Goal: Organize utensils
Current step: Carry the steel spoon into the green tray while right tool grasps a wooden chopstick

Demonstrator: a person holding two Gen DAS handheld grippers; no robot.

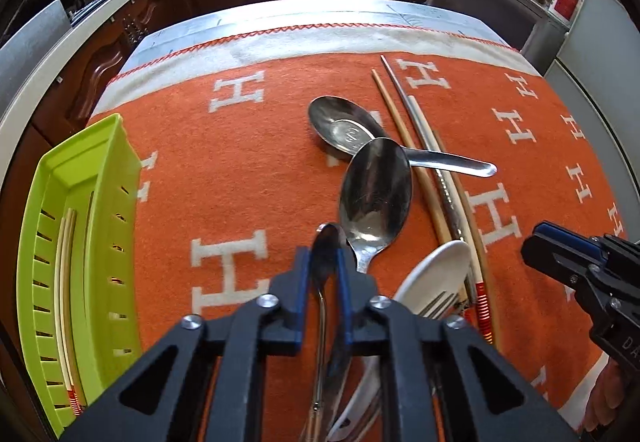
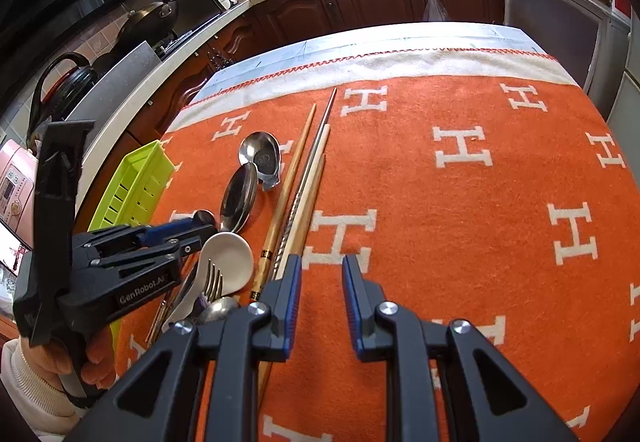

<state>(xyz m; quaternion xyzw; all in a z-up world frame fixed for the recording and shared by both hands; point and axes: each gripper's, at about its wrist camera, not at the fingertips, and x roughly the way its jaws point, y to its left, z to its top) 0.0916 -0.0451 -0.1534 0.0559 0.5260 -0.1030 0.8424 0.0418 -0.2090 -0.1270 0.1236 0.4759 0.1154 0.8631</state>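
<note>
1. Left gripper [image 1: 324, 262]: jaws closed on a small steel spoon [image 1: 325, 248]. Its blue pads press the spoon on both sides just below the bowl. The bowl stands above the fingertips, at centre of the left wrist view. The handle runs straight down the frame and is lost behind the gripper body.
2. Right gripper [image 2: 321, 274]: jaws part open, nothing between the pads, only the orange cloth [image 2: 460, 262] beneath. It sits at lower centre of its own view.
3. Pile at lower centre of the left view: a white ceramic spoon [image 1: 438, 270], a fork [image 1: 438, 304] lying on it, and what appears to be more handles beneath. All are cut off by the gripper body, so their count cannot be fixed.
4. Large steel spoon [image 1: 376, 190]: bowl uppermost, long axis nearly vertical in the frame, neck disappearing behind the left gripper.
5. Short-handled steel spoon [image 1: 346, 124]: bowl at upper centre, handle pointing to the right, lying across the chopsticks [image 1: 404, 130]. Its neck is covered by the large spoon's bowl.
6. The chopsticks run from upper centre down to lower right, roughly parallel. Their lower ends are hidden under the pile.
7. Green slotted tray [image 1: 100, 178]: at the left edge, cut off by the frame. A pair of pale chopsticks [image 1: 66, 282] lies lengthwise inside it.
</note>
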